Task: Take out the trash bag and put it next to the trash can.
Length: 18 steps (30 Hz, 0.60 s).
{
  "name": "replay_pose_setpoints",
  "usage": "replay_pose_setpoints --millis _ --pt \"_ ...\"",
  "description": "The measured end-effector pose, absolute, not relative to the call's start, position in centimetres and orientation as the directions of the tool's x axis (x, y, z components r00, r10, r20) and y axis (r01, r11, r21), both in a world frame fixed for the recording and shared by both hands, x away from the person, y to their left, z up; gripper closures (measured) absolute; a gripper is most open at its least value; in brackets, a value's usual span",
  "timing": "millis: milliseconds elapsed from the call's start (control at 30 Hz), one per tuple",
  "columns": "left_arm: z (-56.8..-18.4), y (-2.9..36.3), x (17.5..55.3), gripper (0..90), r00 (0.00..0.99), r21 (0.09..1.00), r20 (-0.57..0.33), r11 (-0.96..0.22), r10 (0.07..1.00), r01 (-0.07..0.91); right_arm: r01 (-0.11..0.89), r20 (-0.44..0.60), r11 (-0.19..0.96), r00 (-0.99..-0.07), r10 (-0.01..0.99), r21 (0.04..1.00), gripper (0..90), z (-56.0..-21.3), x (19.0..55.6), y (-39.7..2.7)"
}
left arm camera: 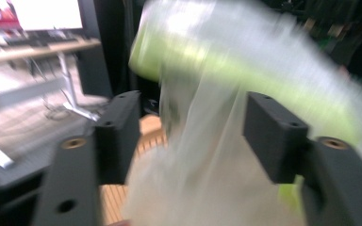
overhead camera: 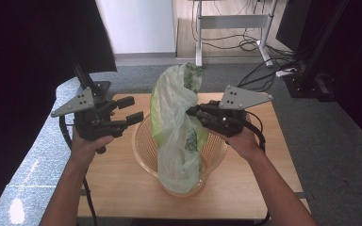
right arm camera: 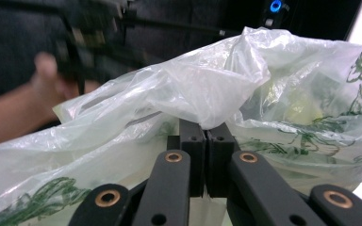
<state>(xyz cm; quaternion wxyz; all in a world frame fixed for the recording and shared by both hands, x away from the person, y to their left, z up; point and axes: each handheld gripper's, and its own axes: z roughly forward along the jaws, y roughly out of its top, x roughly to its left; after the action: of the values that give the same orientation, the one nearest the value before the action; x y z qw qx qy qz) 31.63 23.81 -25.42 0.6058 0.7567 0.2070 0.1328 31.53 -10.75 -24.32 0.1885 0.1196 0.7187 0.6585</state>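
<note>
A clear plastic bag (overhead camera: 176,122) with green print stands up out of a round orange mesh basket (overhead camera: 143,141) in the middle of the wooden table. My right gripper (overhead camera: 192,112) is shut on the bag's right side, pinching a fold of the film; in the right gripper view the film (right arm camera: 207,94) bunches over the shut jaws. My left gripper (overhead camera: 131,109) hovers left of the bag with its jaws apart and nothing between them. In the left gripper view the bag (left arm camera: 226,108) is a blur beyond the open jaws.
The small wooden table (overhead camera: 122,188) sits on grey carpet. A metal desk frame (overhead camera: 233,23) with loose cables stands at the back, and dark equipment (overhead camera: 320,56) at the right. A black curtain (overhead camera: 23,70) hangs at the left.
</note>
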Motion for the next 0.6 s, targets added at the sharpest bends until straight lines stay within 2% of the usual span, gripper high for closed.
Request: replay_pose_setpoints --millis 167,267,400,467,500,533,567,600 --pt "-27.7 20.0 31.7 18.9 0.917 0.937 -0.003 -0.318 0.400 0.141 -0.103 -0.126 0.075 -0.895 0.428 0.992 88.2 -23.0 30.8 -9.8" --pt "-27.8 17.6 31.5 16.3 0.919 0.932 0.025 -0.341 0.393 0.121 -0.114 -0.137 0.079 -0.898 0.418 0.990 88.3 -22.8 30.3 -8.6" --pt "-27.4 16.0 31.5 16.4 0.925 0.938 0.017 -0.327 0.381 0.118 -0.112 -0.139 0.092 -0.909 0.393 0.989 88.5 -23.2 29.4 -7.0" --pt "-27.3 15.5 31.4 22.0 0.925 0.939 0.026 -0.326 0.379 0.107 -0.116 -0.148 0.105 -0.911 0.384 0.988 88.5 -23.5 29.1 -6.4" --pt "-27.3 15.4 31.3 27.6 0.922 0.942 0.030 -0.320 0.385 0.102 -0.114 -0.147 0.108 -0.914 0.379 0.988 88.5 -23.6 29.0 -6.2" --pt "-27.3 15.3 31.3 43.8 0.923 0.942 0.031 -0.319 0.383 0.101 -0.112 -0.147 0.115 -0.917 0.370 0.987 88.5 -23.9 28.8 -5.8" --pt "-27.3 15.3 31.3 43.8 0.926 0.945 0.016 -0.310 0.376 0.109 -0.112 -0.147 0.115 -0.917 0.370 0.987 88.5 -23.9 28.8 -5.8" --pt "-27.3 15.3 31.3 51.5 0.928 0.944 0.012 -0.310 0.372 0.112 -0.112 -0.148 0.118 -0.918 0.368 0.987 88.5 -24.0 28.7 -5.7"
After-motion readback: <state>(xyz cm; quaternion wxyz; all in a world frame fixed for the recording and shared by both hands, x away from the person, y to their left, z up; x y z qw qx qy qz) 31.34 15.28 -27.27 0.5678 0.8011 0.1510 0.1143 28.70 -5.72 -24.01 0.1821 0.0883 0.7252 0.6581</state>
